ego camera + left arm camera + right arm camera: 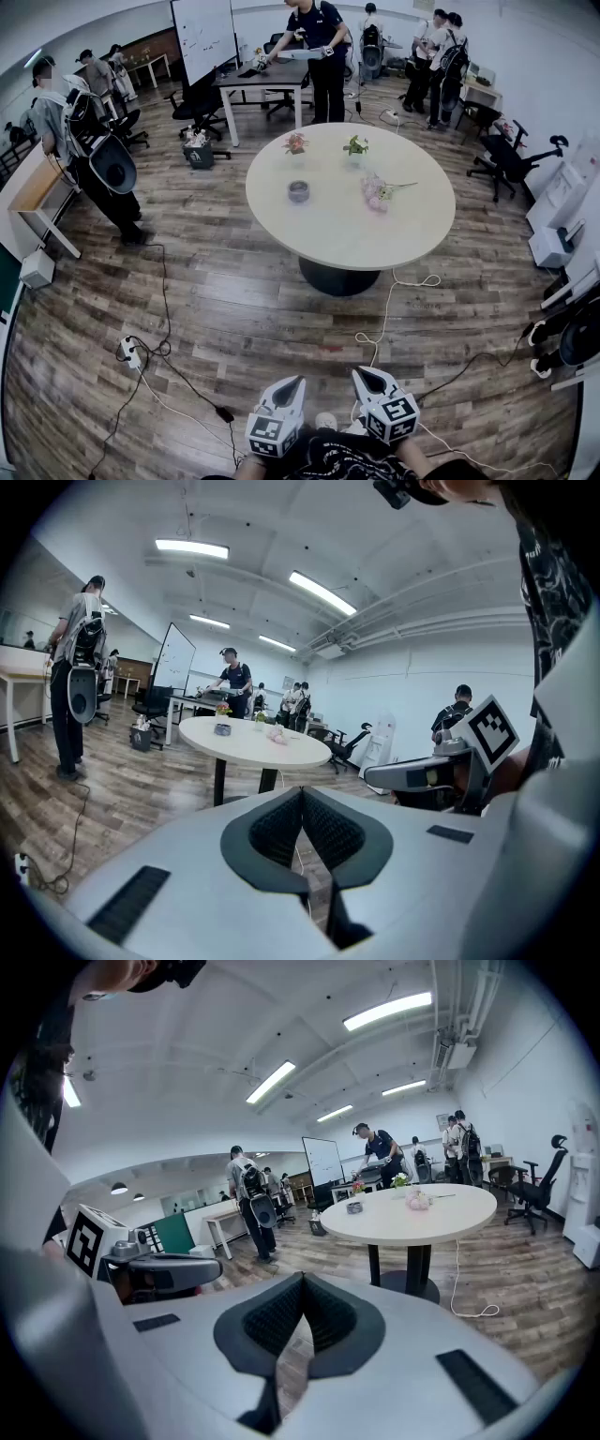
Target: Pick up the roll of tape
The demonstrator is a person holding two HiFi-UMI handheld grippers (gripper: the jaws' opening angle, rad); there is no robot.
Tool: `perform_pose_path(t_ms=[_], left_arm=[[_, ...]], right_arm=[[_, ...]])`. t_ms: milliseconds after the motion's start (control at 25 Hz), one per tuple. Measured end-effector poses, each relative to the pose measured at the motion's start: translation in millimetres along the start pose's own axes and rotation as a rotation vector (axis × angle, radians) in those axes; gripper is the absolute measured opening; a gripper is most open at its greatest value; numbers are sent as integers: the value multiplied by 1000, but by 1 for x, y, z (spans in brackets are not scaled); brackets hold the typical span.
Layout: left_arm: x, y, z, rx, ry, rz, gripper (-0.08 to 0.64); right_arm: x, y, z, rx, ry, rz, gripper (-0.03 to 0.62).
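The roll of tape [298, 191] is a small greyish ring lying on the round white table [328, 234], near its left side; it also shows as the tape roll [222, 728] and the tape roll [354, 1207]. Both grippers are held low near my body, well short of the table. My left gripper [297, 381] is shut with nothing between its jaws, as is the left gripper [302, 794]. The right gripper [360, 372] is shut and empty too, as the right gripper [302, 1279] shows. They sit side by side, pointing towards the table.
Two small potted plants [296, 142] [355, 145] and a pink flower bunch [377, 192] share the table. Cables and a power strip [130, 352] lie on the wood floor. A white cord [389, 300] trails from the table base. People, desks and office chairs [511, 159] ring the room.
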State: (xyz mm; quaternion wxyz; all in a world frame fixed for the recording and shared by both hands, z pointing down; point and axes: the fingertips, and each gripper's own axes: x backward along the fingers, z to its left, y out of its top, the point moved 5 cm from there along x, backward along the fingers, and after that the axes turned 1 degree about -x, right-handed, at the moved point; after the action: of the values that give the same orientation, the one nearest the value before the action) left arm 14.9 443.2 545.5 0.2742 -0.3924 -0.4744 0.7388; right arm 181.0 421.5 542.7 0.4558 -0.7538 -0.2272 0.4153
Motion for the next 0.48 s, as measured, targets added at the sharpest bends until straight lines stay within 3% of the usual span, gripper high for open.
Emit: perform_pose_path(t_ms=[360, 480], left_arm=[[3, 2, -2, -13, -3, 0, 20], [3, 3, 2, -14, -1, -12, 20]], right_arm=[[2, -5, 5, 17, -11, 12, 5], [1, -3, 2, -4, -52, 4, 6]])
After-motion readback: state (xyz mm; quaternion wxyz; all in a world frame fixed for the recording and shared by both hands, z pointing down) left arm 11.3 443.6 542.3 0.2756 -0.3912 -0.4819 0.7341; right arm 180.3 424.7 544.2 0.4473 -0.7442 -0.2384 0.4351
